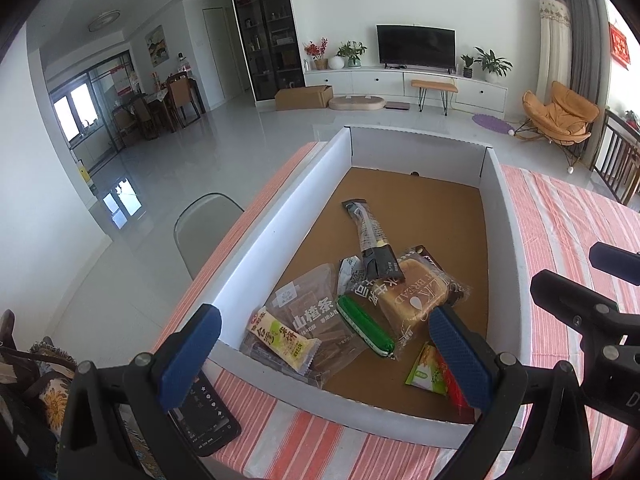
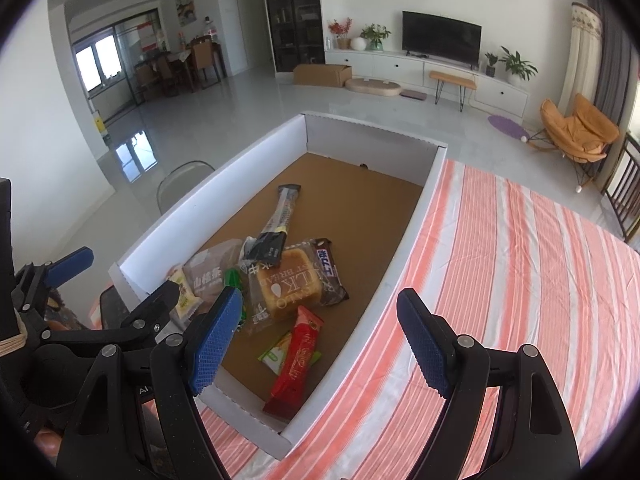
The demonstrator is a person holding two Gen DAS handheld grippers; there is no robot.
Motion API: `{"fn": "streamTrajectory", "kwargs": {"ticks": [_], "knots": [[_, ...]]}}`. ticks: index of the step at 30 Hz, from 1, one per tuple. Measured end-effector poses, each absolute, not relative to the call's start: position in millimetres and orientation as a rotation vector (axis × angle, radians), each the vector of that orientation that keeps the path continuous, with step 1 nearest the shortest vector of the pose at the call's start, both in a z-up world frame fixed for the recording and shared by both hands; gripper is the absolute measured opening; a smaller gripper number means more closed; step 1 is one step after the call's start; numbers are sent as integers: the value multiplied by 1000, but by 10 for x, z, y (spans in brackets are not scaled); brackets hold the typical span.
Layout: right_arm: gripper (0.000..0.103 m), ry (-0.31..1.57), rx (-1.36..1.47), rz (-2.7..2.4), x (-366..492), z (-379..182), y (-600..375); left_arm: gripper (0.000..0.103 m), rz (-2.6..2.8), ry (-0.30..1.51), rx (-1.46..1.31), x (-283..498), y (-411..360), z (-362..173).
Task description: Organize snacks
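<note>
Both grippers hang with jaws spread wide, gripping nothing: the left gripper [image 1: 326, 354] above the box's near end, the right gripper [image 2: 320, 344] over its right wall. The snacks [image 2: 288, 284], crinkly plastic packets, lie heaped in the shallow white cardboard box [image 1: 280, 200] on the striped tablecloth [image 2: 520, 280].

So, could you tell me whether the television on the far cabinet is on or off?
Apparently off: the television shows a uniformly dark screen in both wrist views, with no picture visible.
</note>
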State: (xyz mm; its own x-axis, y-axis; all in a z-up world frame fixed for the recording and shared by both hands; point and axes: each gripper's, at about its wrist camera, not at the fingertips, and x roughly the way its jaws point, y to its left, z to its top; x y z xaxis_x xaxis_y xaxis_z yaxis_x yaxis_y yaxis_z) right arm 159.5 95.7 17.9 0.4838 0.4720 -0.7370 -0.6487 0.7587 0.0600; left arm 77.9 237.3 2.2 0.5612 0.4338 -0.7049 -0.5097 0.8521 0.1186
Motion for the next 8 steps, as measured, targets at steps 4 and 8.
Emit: {"fn": "streamTrajectory", "kwargs": {"ticks": [4,8], "knots": [[83,816,-241,690,1601,186,958,103,559,798,-97,766,2363,28],[83,816,-251,695,1604,196,982,103,564,791,-83,769,2350,37]]}}
